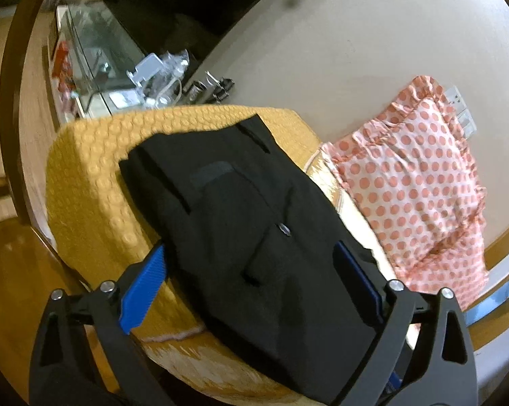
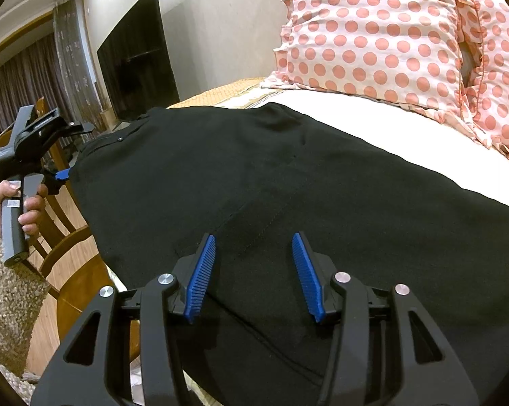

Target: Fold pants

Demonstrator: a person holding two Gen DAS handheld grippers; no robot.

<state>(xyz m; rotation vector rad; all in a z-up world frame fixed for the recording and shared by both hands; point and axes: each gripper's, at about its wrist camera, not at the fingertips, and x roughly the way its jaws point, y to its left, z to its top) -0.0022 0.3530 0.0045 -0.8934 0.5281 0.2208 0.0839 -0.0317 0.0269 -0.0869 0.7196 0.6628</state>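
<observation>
Black pants lie flat on a yellow textured bedcover; a small button shows near the waist. My left gripper stands wide open with the waist end between its blue pads, which do not pinch the cloth. From the right wrist, the pants spread across the bed. My right gripper hovers half open over them with nothing pinched. A hand holds the left gripper at the pants' far left edge, where one blue finger shows.
A pink polka-dot pillow leans against the wall behind the pants, over a white sheet. A dark television and a wooden chair stand to the left. A glass-topped stand with clutter lies beyond the bed.
</observation>
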